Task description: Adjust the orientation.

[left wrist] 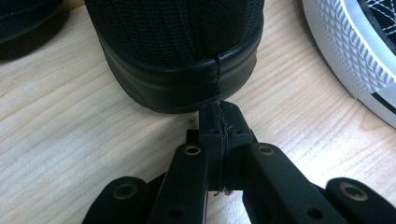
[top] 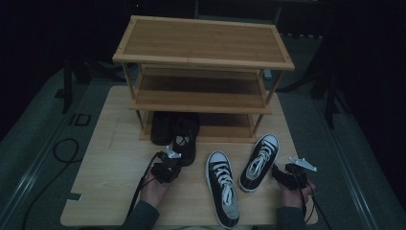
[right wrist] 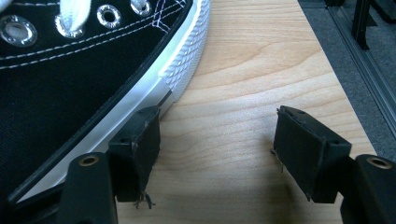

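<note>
The left gripper (left wrist: 219, 116) has its jaws pressed together with nothing between them, tips touching the heel of the black shoe (top: 184, 139) just ahead of it. Pushed from that one point, the shoe may well swivel and knock its partner (top: 160, 127) under the rack (top: 203, 62) instead of sliding straight in. The right gripper (right wrist: 219, 144) stands wide open, one jaw against the sole edge of the right sneaker (top: 258, 163), the other jaw over bare bench (right wrist: 243, 70); closing there, it could catch only rubber and slip off. The rack's top and middle shelves look empty; the two black shoes sit part-way into the bottom tier. The left sneaker (top: 222, 191) lies between the grippers.
</note>
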The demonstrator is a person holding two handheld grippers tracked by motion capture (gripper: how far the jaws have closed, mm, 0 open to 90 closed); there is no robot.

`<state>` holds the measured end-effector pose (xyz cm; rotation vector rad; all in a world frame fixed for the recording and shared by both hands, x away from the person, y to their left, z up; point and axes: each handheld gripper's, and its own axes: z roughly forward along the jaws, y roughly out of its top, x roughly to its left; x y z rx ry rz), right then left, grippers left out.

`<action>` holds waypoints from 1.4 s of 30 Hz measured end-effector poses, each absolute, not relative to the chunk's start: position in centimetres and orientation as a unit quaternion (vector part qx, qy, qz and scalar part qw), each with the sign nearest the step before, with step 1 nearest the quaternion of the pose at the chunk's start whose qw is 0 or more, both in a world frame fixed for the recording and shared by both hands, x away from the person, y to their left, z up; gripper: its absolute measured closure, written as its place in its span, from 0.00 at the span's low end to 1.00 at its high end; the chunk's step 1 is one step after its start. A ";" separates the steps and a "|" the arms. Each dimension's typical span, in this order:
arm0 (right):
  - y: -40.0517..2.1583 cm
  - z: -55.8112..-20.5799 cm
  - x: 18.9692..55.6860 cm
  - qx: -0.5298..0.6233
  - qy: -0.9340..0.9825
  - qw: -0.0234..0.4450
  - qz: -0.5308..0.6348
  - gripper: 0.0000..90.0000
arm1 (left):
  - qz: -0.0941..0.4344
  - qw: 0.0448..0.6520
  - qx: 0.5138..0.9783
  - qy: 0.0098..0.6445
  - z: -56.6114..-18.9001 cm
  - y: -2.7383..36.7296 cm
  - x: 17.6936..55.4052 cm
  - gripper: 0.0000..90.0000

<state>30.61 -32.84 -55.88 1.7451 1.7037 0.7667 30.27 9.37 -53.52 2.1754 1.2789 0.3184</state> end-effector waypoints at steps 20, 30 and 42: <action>-32.9 -55.9 30.6 0.653 0.639 0.289 0.287 0.35 | 0.131 0.308 0.812 0.479 -52.9 8.5 31.5 0.99; -32.9 -55.9 30.6 0.653 0.639 0.289 0.287 0.35 | 0.137 0.311 0.809 0.479 -52.5 7.6 32.7 0.99; -32.9 -55.9 30.6 0.653 0.639 0.289 0.287 0.35 | 0.142 0.320 0.798 0.490 -52.8 6.6 34.4 0.99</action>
